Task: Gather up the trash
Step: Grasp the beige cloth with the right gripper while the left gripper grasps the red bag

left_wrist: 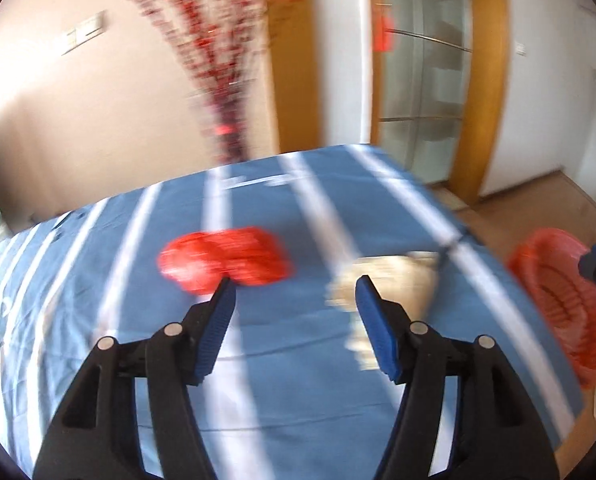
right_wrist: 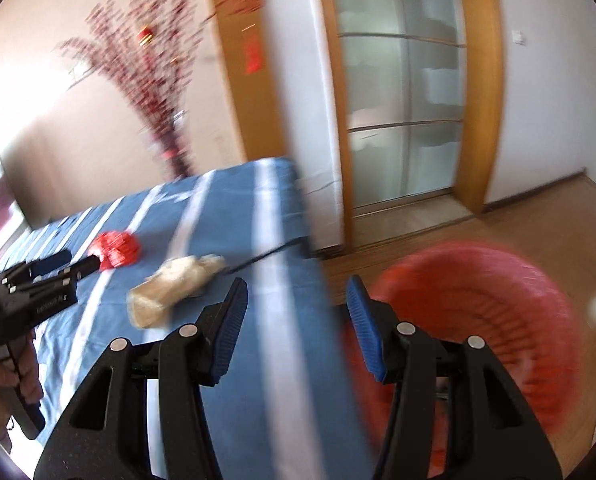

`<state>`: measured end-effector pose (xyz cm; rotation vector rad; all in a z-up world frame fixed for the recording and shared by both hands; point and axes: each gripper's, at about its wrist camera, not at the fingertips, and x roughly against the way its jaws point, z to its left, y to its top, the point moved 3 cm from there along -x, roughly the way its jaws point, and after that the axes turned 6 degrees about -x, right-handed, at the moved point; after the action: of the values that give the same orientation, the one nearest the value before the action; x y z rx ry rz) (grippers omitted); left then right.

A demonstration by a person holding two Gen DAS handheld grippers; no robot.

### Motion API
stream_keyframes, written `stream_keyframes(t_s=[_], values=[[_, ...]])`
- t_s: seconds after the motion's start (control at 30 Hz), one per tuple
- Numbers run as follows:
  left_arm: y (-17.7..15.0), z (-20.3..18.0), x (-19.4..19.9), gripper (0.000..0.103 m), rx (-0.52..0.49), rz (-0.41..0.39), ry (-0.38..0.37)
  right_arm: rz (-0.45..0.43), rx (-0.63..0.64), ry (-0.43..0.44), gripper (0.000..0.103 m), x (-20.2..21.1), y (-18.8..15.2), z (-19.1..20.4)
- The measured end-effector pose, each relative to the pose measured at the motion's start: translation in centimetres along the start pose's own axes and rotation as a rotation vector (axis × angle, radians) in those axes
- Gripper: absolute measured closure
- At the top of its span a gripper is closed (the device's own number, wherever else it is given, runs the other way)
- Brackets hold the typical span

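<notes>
Trash lies on the striped cloth [left_wrist: 298, 400]: a red wad [left_wrist: 224, 262] at mid-table and a beige wad [left_wrist: 394, 284] to its right, a thin black stick [right_wrist: 266, 258] touching the beige one's far end. I hold the left gripper [left_wrist: 294, 288] above the cloth, jaws apart and empty, aimed between the two wads, so either is reachable. My right gripper [right_wrist: 296, 290], likewise apart and empty, straddles the table's right edge. The red basket [right_wrist: 538, 280] stands on the floor just right of the table, placed to receive drops.
</notes>
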<state>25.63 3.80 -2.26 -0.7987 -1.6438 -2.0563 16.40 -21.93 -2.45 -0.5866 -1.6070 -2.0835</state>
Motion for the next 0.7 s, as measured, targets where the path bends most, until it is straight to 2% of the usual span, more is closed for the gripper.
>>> stream_keyframes(t_s=[0.1, 0.17, 0.3, 0.4, 0.6, 0.63, 0.67, 0.7], values=[[-0.9, 3.6, -0.6, 0.040, 0.049, 0.024, 0.046, 0.048, 0.034, 0.045, 0.050, -2.8, -0.5, 4.2], [-1.5, 6.0, -1.0, 0.035, 0.090, 0.036, 0.079, 0.070, 0.043, 0.063, 0.050, -4.5, -0.7, 6.4], [-2.4, 9.4, -1.7, 0.034, 0.153, 0.049, 0.106, 0.118, 0.052, 0.080, 0.050, -7.3, -1.1, 9.5], [-2.7, 11.0, -1.9, 0.034, 0.177, 0.051, 0.117, 0.153, 0.068, 0.056, 0.050, -9.3, -1.5, 11.2], [-2.6, 12.0, -2.8, 0.034, 0.196, 0.048, 0.119, 0.248, 0.095, -0.004, 0.051, -12.8, -2.6, 11.9], [-2.5, 11.9, -2.9, 0.034, 0.192, 0.048, 0.118, 0.243, 0.101, -0.012, 0.058, -12.7, -2.6, 11.9], [-2.4, 11.9, -3.2, 0.034, 0.190, 0.049, 0.119, 0.241, 0.112, -0.028, 0.073, -12.6, -2.6, 11.9], [-2.2, 11.9, -3.4, 0.034, 0.187, 0.049, 0.119, 0.241, 0.122, -0.043, 0.076, -12.6, -2.7, 11.6]])
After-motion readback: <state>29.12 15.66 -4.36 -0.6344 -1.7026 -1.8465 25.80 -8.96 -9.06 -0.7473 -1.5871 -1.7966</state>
